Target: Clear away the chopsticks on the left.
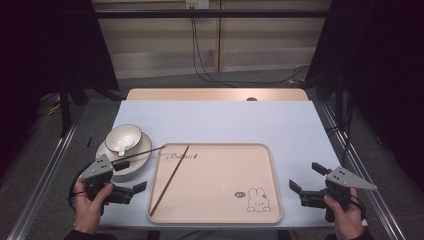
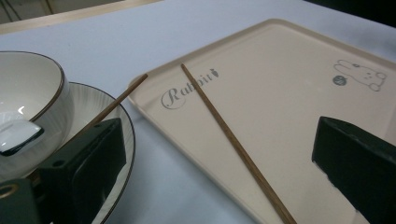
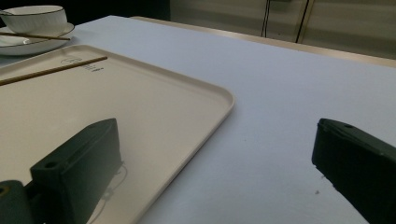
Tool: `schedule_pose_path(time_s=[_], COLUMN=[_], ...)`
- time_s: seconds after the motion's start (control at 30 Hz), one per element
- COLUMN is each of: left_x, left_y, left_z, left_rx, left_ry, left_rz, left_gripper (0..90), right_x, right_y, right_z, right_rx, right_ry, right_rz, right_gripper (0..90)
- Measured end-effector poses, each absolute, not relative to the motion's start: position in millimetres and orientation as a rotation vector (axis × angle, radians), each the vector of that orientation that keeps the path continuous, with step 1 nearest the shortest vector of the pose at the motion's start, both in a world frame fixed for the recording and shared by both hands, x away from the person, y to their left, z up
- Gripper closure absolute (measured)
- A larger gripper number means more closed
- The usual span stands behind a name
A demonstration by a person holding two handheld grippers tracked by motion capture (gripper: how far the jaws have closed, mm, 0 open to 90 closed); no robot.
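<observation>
A beige tray (image 1: 220, 170) with a rabbit print lies at the table's middle. One brown chopstick (image 1: 170, 180) lies slantwise in the tray's left part. A second chopstick (image 1: 140, 154) rests across a white plate (image 1: 131, 167), its tip reaching the tray's corner. A white bowl (image 1: 123, 136) holding a spoon (image 1: 121, 147) sits on that plate. My left gripper (image 1: 131, 176) is open and empty, just near of the plate; its own view shows the plate (image 2: 93, 107) and both chopsticks (image 2: 233, 144). My right gripper (image 1: 305, 176) is open and empty beside the tray's right edge (image 3: 205, 93).
A pale blue mat (image 1: 215, 120) covers the table, with a wooden strip (image 1: 215, 94) along the far edge. Metal rails (image 1: 50, 170) run down both sides. Cables (image 1: 205, 60) hang against the back wall.
</observation>
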State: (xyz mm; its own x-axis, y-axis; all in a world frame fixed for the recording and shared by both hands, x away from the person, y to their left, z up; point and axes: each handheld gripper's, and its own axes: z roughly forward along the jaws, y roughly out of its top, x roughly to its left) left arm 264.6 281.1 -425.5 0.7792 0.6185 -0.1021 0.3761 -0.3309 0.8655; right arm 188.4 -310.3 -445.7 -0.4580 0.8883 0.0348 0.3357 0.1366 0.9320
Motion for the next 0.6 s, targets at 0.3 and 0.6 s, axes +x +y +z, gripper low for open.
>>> schedule_pose_path(time_s=[0.3,0.6], left_x=[274.8,288.4], left_y=[324.6,353.4], left_z=[-431.8,-433.5], left_rx=[1.93,1.96], left_ry=[0.777,0.81], left_rz=[0.297,0.31], left_gripper=[3.8,6.2], right_x=[188.8,188.6], right_y=[-310.1,-310.2], right_z=[-445.8,-445.7], right_rx=[1.175,1.178], right_ry=[1.87,1.869], right_rz=[1.31,1.308], right_gripper=[0.8,0.9])
